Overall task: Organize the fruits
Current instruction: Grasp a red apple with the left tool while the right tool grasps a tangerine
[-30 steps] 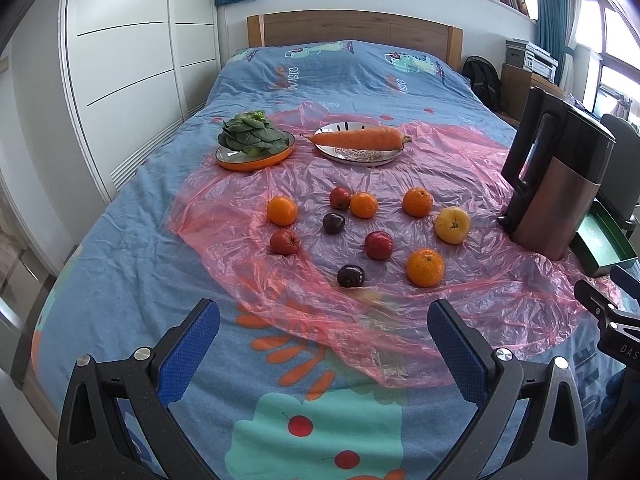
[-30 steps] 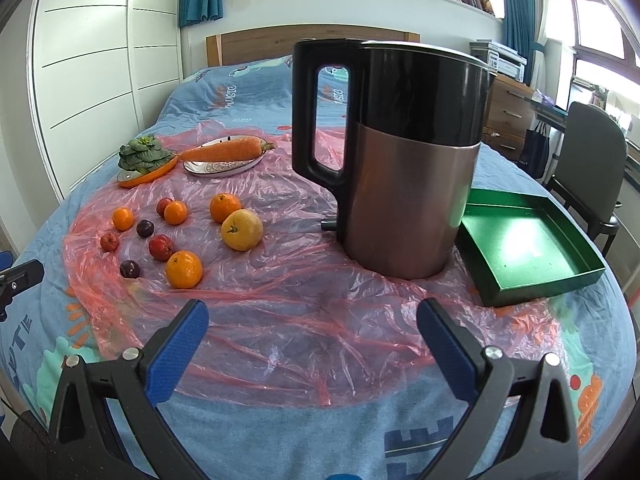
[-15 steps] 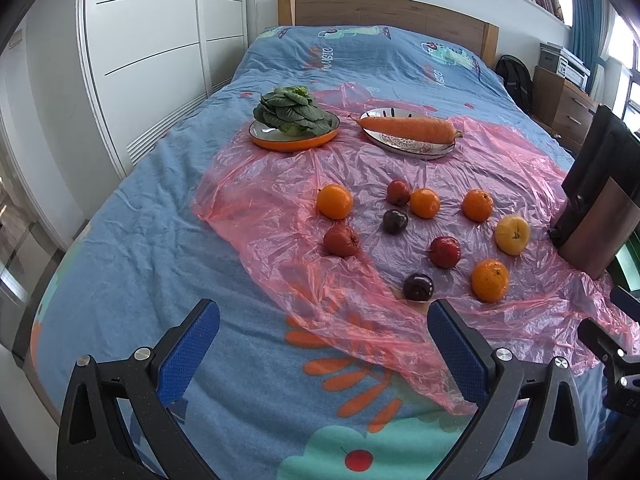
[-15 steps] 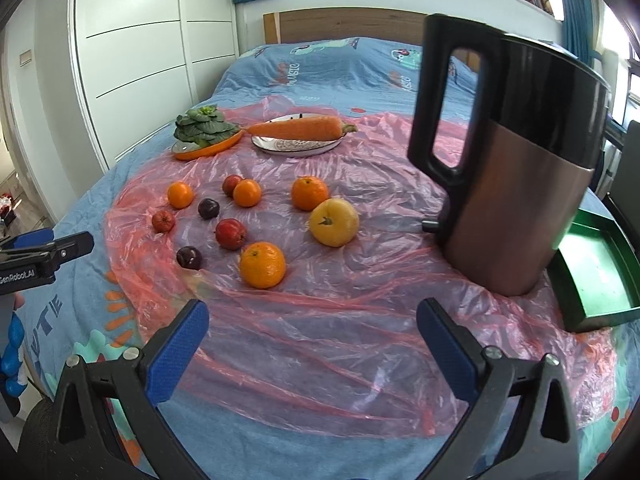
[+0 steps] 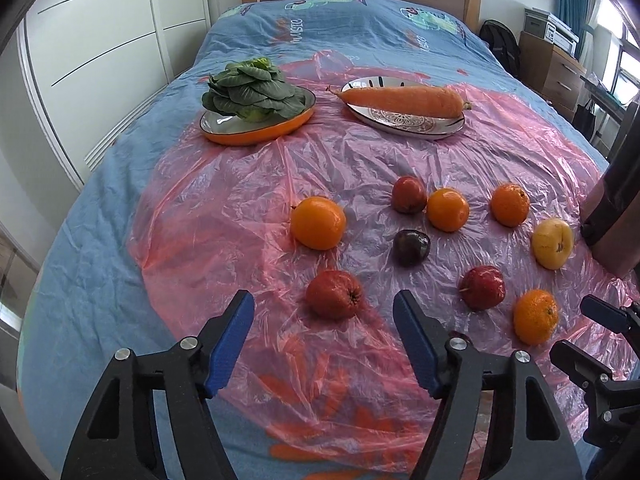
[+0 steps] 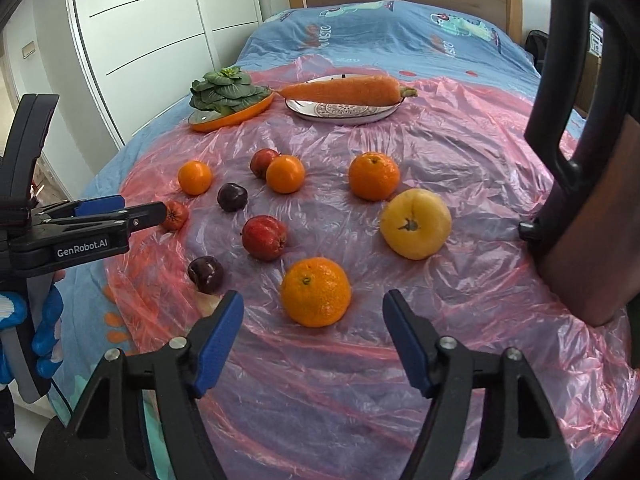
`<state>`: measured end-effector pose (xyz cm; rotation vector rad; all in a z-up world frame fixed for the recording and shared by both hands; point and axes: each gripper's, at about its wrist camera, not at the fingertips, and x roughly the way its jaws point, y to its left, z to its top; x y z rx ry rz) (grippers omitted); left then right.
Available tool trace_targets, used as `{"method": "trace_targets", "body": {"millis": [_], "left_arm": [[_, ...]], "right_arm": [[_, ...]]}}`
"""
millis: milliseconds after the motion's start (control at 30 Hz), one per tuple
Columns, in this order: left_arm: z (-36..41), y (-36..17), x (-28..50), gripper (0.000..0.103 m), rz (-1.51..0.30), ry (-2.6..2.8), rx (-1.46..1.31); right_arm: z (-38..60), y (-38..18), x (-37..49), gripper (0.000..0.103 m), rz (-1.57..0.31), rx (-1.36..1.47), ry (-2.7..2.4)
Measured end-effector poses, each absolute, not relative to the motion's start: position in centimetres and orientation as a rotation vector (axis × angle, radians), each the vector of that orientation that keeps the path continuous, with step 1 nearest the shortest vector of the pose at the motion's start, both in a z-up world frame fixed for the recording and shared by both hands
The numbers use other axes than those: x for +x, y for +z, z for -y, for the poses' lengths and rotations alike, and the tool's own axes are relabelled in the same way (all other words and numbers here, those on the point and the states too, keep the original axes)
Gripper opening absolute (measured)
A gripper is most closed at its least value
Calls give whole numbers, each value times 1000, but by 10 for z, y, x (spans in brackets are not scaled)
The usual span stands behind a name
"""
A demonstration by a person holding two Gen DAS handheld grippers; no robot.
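Several fruits lie loose on a pink plastic sheet (image 5: 224, 200) spread over the bed. My left gripper (image 5: 323, 320) is open and empty, its jaws standing either side of a small red fruit (image 5: 334, 294) just ahead. A large orange (image 5: 318, 222) sits beyond it. My right gripper (image 6: 313, 320) is open and empty, with an orange (image 6: 315, 291) right between its tips. A yellow fruit (image 6: 415, 224), a red apple (image 6: 264, 238) and a dark plum (image 6: 206, 274) lie close by. The left gripper also shows in the right wrist view (image 6: 120, 212).
A dark kettle (image 6: 592, 160) stands at the right on the sheet. At the back, an orange plate (image 5: 256, 130) holds leafy greens (image 5: 252, 90) and a patterned plate (image 5: 404, 120) holds a carrot (image 5: 400, 100). White wardrobe doors (image 5: 100, 48) run along the left.
Both grippers have moved forward and down toward the fruits. The left one now frames the red fruit, the right one the near orange. The green tray has left the right view.
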<state>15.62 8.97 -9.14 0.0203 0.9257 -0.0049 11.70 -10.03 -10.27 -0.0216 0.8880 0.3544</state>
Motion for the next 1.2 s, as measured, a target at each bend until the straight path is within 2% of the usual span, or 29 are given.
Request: {"method": "trace_targets", "body": {"millis": [167, 233, 300, 533, 600, 667, 1200], "left_arm": [[-90, -104, 171, 54, -957, -26, 28], [-89, -109, 175, 50, -969, -36, 34], [-89, -115, 177, 41, -987, -50, 29], [-95, -128, 184, 38, -1012, -74, 13], [-94, -130, 184, 34, -1015, -84, 20], [-93, -131, 184, 31, -1019, -92, 30], [-89, -120, 172, 30, -967, -40, 83]], "right_arm": [[93, -115, 130, 97, -921, -19, 338], [93, -121, 135, 92, -937, -15, 330], [94, -127, 139, 82, -954, -13, 321], [90, -138, 144, 58, -976, -21, 318], [89, -140, 145, 44, -978, -21, 320], [90, -142, 145, 43, -975, -19, 324], [99, -133, 139, 39, -955, 28, 351]]}}
